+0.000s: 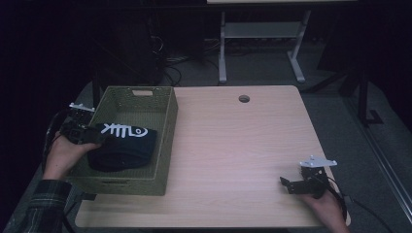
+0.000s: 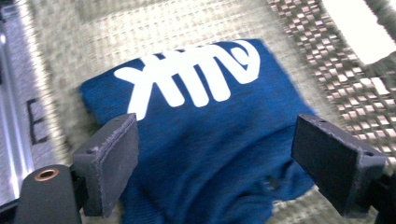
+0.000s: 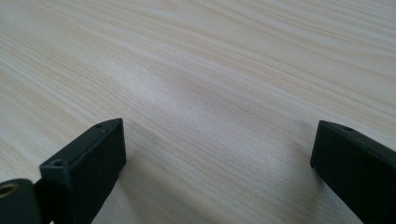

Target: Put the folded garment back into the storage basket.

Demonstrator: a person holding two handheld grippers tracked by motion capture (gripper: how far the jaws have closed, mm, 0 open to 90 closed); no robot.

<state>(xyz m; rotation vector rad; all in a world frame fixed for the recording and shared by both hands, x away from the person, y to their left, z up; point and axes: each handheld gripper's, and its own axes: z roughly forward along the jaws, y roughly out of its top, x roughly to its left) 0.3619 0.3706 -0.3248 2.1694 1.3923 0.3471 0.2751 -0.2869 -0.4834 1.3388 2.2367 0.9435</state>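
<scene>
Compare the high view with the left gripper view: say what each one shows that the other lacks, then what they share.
High view alone: the whole wooden table, its round cable hole, the right gripper resting near the table's front right corner, and the floor beyond.

Left gripper view alone: the left gripper seen close, its jaws wide apart above the cloth with nothing pressed between them.

Both: the folded dark blue cloth with its white fishbone print, lying in the olive mesh basket.
</scene>
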